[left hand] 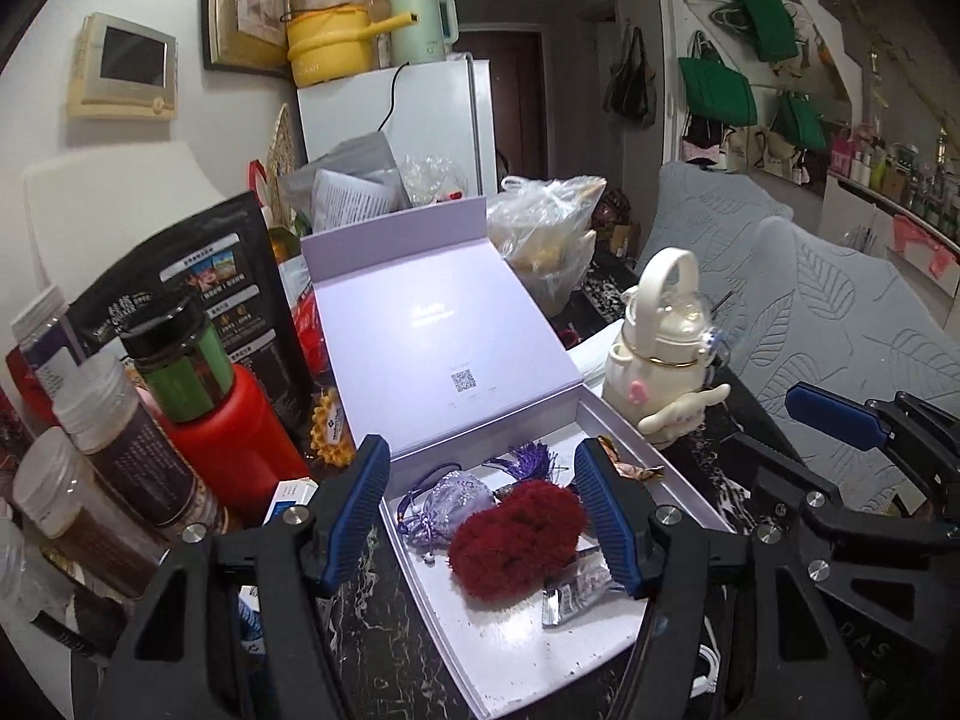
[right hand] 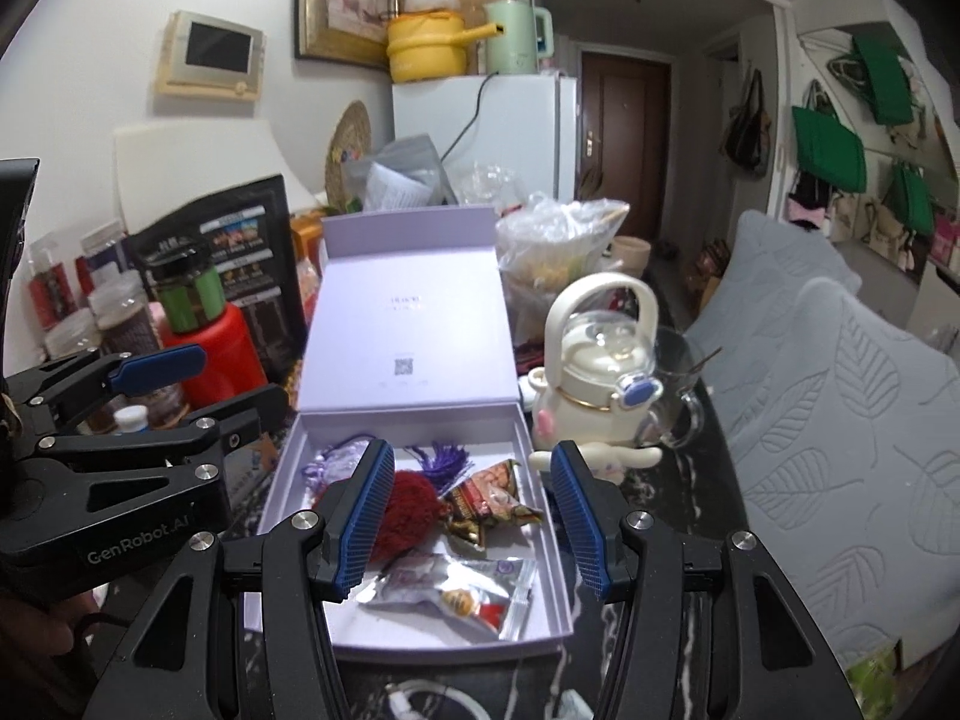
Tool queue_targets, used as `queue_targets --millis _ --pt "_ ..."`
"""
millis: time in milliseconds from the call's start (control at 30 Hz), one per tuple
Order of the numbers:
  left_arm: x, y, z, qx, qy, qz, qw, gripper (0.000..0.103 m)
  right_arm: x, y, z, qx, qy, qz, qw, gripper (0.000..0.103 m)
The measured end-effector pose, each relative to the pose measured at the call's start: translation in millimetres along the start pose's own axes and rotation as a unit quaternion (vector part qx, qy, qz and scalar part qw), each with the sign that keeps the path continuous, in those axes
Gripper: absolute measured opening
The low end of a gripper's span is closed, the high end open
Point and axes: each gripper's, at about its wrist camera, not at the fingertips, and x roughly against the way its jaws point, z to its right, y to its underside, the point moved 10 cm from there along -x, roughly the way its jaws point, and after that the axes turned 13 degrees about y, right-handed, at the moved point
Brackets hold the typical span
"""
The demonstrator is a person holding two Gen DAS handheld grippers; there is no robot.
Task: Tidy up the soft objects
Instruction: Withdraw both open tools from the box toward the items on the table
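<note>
My left wrist camera looks forward and down along my left gripper [left hand: 492, 510] from close above the near left corner of the open lavender box [left hand: 516, 648]. My right wrist camera faces the same way along my right gripper [right hand: 462, 516], close over the box's [right hand: 420, 639] near edge. Both views share the box, the white fridge [left hand: 396, 120] [right hand: 510, 132] behind it, and each catches the other gripper at its side edge.

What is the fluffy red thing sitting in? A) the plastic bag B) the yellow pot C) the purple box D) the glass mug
C: the fluffy red thing lies inside the open purple box, next to a small purple pouch and some snack packets.
</note>
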Motion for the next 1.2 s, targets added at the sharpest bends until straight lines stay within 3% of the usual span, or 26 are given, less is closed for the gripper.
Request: queue_targets --millis 533,867,1200 --pt "87.0 5.5 33.8 -0.036 0.015 0.054 0.9978 0.063 94.2 7.6 5.9 -0.002 0.028 0.058 0.998 0.055" --pt "116.4 22.2 52.6 -0.058 0.042 0.062 0.9955 0.063 133.9 33.4 9.0 -0.012 0.040 0.064 0.997 0.055" --pt "124.3 54.1 83.9 -0.077 0.077 0.043 0.9932 0.063 154.6 65.4 20.6 -0.024 0.066 0.055 0.996 0.056"
